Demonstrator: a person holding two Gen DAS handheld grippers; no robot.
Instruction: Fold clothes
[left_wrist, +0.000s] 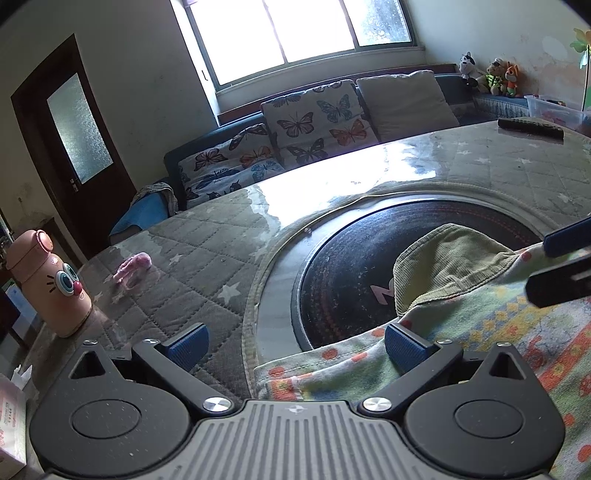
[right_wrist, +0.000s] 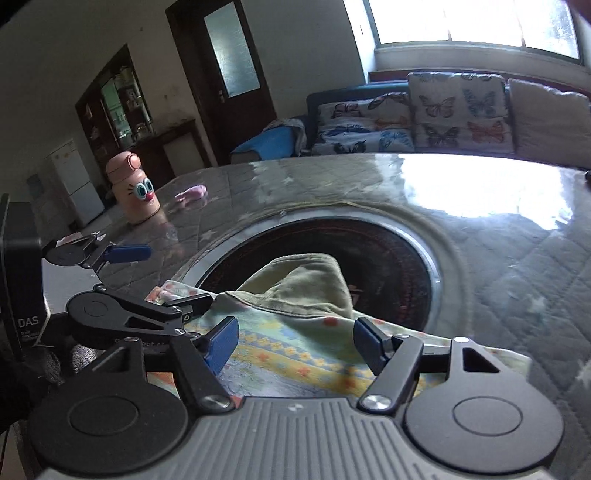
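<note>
left wrist view shows the left gripper (left_wrist: 295, 345) with its blue pads set wide apart, low over the near edge of a patterned garment (left_wrist: 480, 332) that lies on the quilted table cover (left_wrist: 184, 277); one pad hangs over bare quilt and the other sits just above the cloth, so nothing is clamped, and i'd judge it is parked there to take that hem when the fold begins. the garment has a green ribbed collar (left_wrist: 443, 266) draped over the rim of a dark round hotplate (left_wrist: 351, 258) sunk into the middle of the table, with pale lettering partly hidden beneath the fabric and unreadable. from the right wrist view, the right gripper (right_wrist: 293, 341) also has its jaws apart, with the yellow and orange print of the garment showing between and beyond them, no pad pressing on it; my guess is both tools are lining up on the near edge for a two-handed lift. on the black body of the left tool, seen at the left of that view, white letters read "das", with smaller lines below too small to make out. a pink cartoon-faced flask (right_wrist: 133, 188) and a small pink toy (right_wrist: 192, 192) stand well apart from the cloth, near the far corner.
</note>
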